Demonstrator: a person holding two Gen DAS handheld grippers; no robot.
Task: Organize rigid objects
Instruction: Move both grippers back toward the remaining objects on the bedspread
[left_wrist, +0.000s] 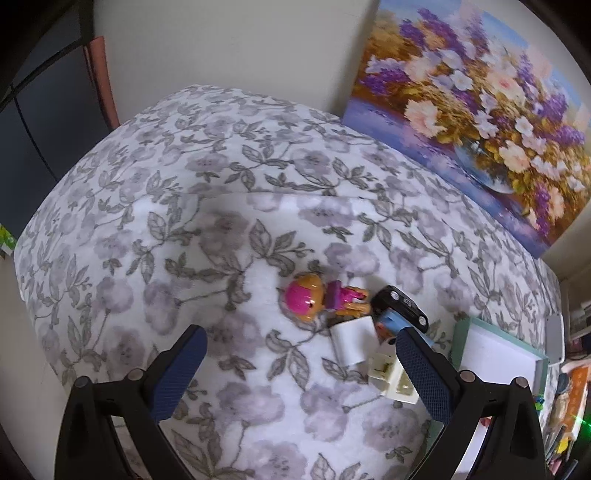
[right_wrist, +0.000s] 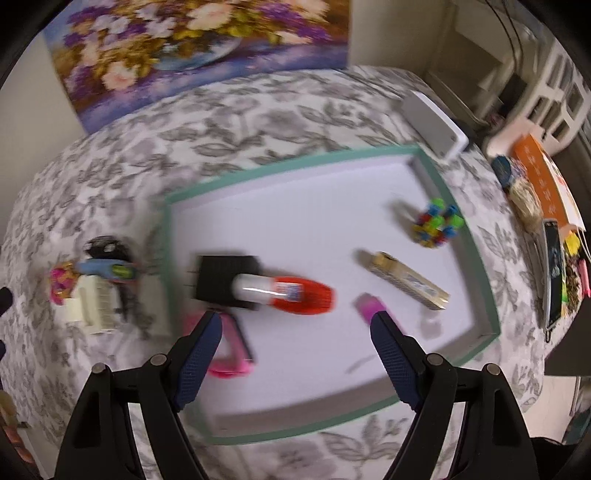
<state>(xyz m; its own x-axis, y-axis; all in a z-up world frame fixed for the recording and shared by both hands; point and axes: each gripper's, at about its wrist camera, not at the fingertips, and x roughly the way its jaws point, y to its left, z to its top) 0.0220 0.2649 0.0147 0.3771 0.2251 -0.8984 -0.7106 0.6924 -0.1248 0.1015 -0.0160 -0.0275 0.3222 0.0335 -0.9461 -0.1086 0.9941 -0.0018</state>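
A green-rimmed white tray (right_wrist: 480, 266) lies on the flower-print bed. In it are a black adapter (right_wrist: 218, 282), a red and white glue bottle (right_wrist: 291, 293), a pink frame (right_wrist: 231, 354), a gold tube (right_wrist: 406, 280), a pink eraser (right_wrist: 371, 306) and a colourful cube puzzle (right_wrist: 437, 223). My right gripper (right_wrist: 295, 328) hangs open above the tray with nothing in it. Left of the tray lies a pile: a doll with a pink head (left_wrist: 304, 299), a white charger block (left_wrist: 351, 341), a cream plug (left_wrist: 391, 376), a black toy car (left_wrist: 400, 302). My left gripper (left_wrist: 299, 345) is open just before this pile.
A flower painting (left_wrist: 480, 110) leans on the wall behind the bed. A grey box (right_wrist: 434, 123) sits past the tray's far corner. Books, a phone and clutter (right_wrist: 550, 229) crowd the right side. The tray's corner (left_wrist: 498, 354) shows at right in the left wrist view.
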